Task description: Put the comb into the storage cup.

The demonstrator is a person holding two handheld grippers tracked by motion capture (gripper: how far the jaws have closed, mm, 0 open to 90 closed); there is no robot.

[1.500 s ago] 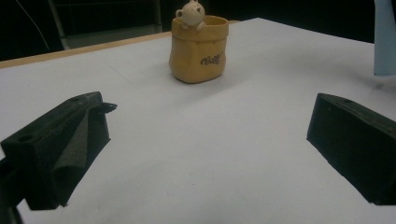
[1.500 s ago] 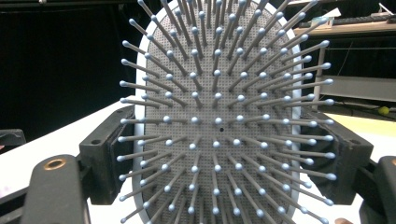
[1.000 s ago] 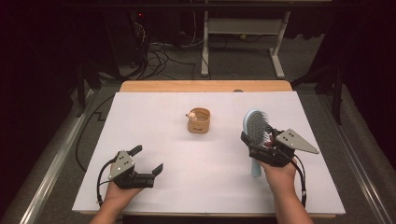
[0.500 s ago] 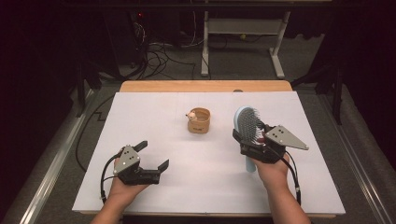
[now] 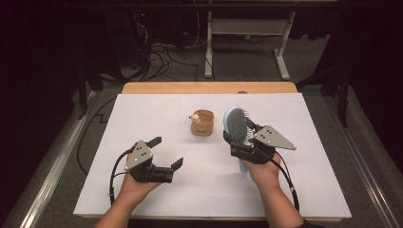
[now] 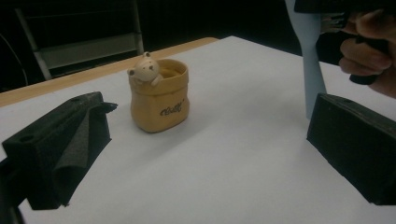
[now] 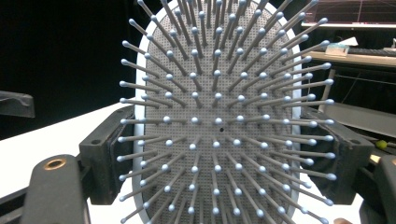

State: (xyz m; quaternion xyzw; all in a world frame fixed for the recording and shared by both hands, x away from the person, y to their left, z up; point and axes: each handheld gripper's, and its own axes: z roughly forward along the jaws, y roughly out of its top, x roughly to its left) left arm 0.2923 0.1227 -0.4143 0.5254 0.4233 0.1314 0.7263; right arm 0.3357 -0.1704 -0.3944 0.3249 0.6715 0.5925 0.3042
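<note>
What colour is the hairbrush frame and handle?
The hairbrush is pale blue, with a grey bristle pad; the right gripper view shows it best.

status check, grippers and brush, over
Right gripper shut on brush, held upright. Left gripper open, empty. Bear pot stands between them.

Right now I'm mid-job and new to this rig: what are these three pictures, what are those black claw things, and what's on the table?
Those claws are hand-held two-jaw grippers, one in each of a person's hands. The high view looks down on the white table from above the person. There the left gripper stands open with nothing in it, and the right gripper is clamped on a pale blue hairbrush, head raised. The other two pictures come from cameras riding on each gripper: the left gripper view looks between its jaws at a small tan pot with a bear figure at its rim; the right gripper view faces the brush's bristles up close.
</note>
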